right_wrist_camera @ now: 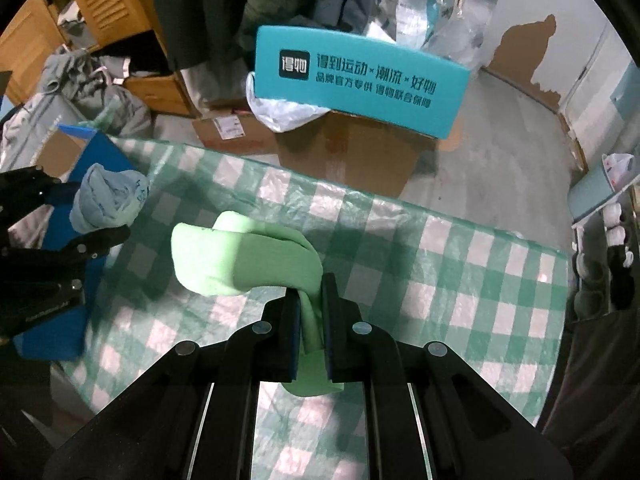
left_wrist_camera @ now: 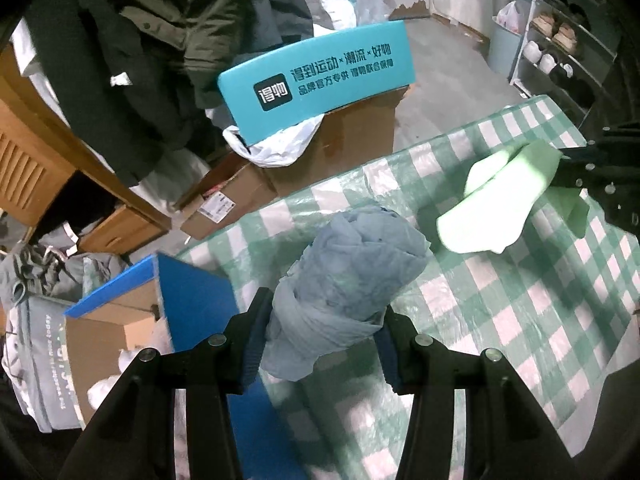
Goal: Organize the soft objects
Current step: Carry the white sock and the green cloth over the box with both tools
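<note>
My left gripper (left_wrist_camera: 322, 340) is shut on a rolled blue cloth bundle (left_wrist_camera: 352, 276), held above the left edge of the green checked table (left_wrist_camera: 520, 300). My right gripper (right_wrist_camera: 310, 316) is shut on a folded light green cloth (right_wrist_camera: 244, 256), held above the table. In the left wrist view the green cloth (left_wrist_camera: 504, 204) hangs from the right gripper (left_wrist_camera: 568, 172) at the right. In the right wrist view the blue bundle (right_wrist_camera: 108, 200) shows at the left in the left gripper (right_wrist_camera: 76, 216).
A blue-lined cardboard box (left_wrist_camera: 132, 312) stands open on the floor just left of the table. A teal shoe box (left_wrist_camera: 316, 76) rests on a brown carton (left_wrist_camera: 352, 148) beyond the table. Clothes, bags and a wooden cabinet (left_wrist_camera: 36, 152) crowd the left; a shoe rack (left_wrist_camera: 568, 52) stands at right.
</note>
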`<state>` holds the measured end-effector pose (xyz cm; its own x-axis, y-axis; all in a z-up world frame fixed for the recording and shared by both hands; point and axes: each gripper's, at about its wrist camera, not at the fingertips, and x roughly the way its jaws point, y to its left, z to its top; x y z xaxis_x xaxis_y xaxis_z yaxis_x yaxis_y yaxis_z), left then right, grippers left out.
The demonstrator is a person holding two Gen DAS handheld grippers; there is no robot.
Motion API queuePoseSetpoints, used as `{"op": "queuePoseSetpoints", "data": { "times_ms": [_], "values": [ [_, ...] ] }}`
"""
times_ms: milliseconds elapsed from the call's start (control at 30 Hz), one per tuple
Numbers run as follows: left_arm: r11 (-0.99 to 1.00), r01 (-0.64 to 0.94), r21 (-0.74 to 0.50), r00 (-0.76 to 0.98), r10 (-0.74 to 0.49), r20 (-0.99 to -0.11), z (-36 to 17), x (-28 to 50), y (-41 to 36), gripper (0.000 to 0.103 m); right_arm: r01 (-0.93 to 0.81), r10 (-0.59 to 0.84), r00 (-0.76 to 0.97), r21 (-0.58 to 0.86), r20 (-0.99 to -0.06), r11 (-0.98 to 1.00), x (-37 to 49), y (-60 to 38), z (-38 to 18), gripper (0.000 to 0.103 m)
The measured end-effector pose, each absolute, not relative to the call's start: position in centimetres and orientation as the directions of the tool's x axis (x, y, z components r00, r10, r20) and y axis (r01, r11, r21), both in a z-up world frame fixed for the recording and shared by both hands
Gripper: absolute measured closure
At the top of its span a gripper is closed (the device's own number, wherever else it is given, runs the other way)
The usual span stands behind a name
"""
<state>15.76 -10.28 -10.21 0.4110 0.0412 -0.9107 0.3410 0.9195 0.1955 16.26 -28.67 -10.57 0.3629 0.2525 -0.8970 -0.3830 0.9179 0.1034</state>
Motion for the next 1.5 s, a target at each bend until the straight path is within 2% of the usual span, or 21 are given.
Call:
{"op": "queuePoseSetpoints", "data": {
  "times_ms": [200, 567, 800, 1500],
  "values": [
    [0.916, 0.339, 0.212, 0.433, 0.047, -0.900, -8.1, 13.6, -9.3, 0.054, -0.374, 0.278, 0.376, 0.130, -0.884, 0.918, 14.3, -28.9, -8.9, 0.095],
    [0.935, 0.317, 0.160, 0.467, -0.007, -0.884, -4.5, 10.2, -7.4, 0.054, -0.379, 0.317, 0.384, 0.165, -0.867, 0.911, 11.7, -28.0, -6.0, 0.095],
    [0.936, 0.288, 0.201, 0.488, 0.037, -0.872, -4.1, 8.9, -5.6, 0.054, -0.417, 0.348, 0.393, 0.172, -0.851, 0.892, 10.8, -25.6, -4.1, 0.095],
    [0.976, 0.153, 0.157, 0.502, 0.060, -0.863, -3.0, 6.3, 3.7, 0.054, -0.533, 0.407, 0.367, 0.170, -0.837, 0.829, 10.5, -16.1, -1.6, 0.095]
  ]
}}
